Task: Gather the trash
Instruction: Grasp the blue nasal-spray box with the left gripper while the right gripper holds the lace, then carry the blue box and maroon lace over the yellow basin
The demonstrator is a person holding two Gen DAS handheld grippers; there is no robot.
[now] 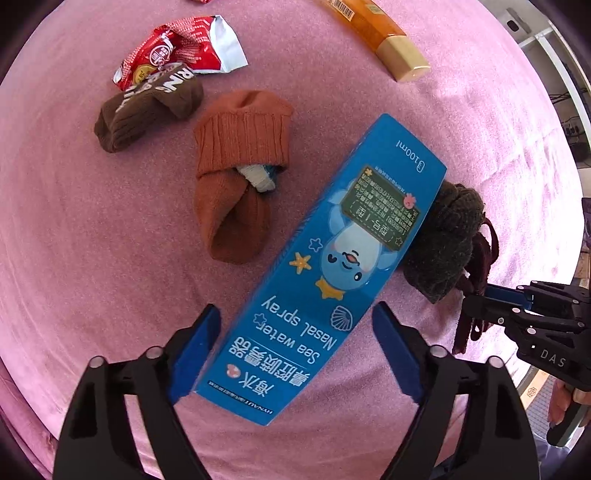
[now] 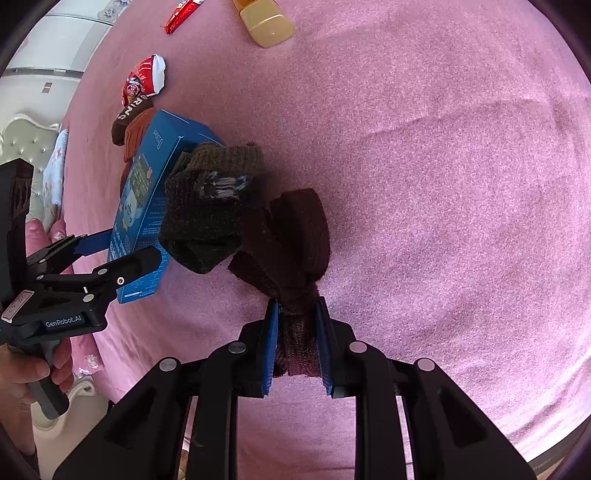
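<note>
**Occluded and cropped items**

Orange bottle [image 1: 373, 33]: upper end cropped by frame edge. Red wrapper [image 2: 183, 14]: cropped at top edge. Dark green sock [image 1: 443, 243]: partly hidden behind blue box [image 1: 325, 266]. Small print on box: illegible. Orange sock [image 2: 135, 140]: mostly hidden

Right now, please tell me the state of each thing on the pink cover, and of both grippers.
Left gripper: open, astride the blue box, right pad clear.
Right gripper: shut on the maroon sock.
Blue box: closed, lying flat.
Maroon sock: crumpled, pinched at one end.
Dark green sock: rolled up.
Orange sock: folded over.
Brown sock: rolled up.
Red wrapper: torn open, crumpled.
Amber bottle: capped, lying down.
</note>
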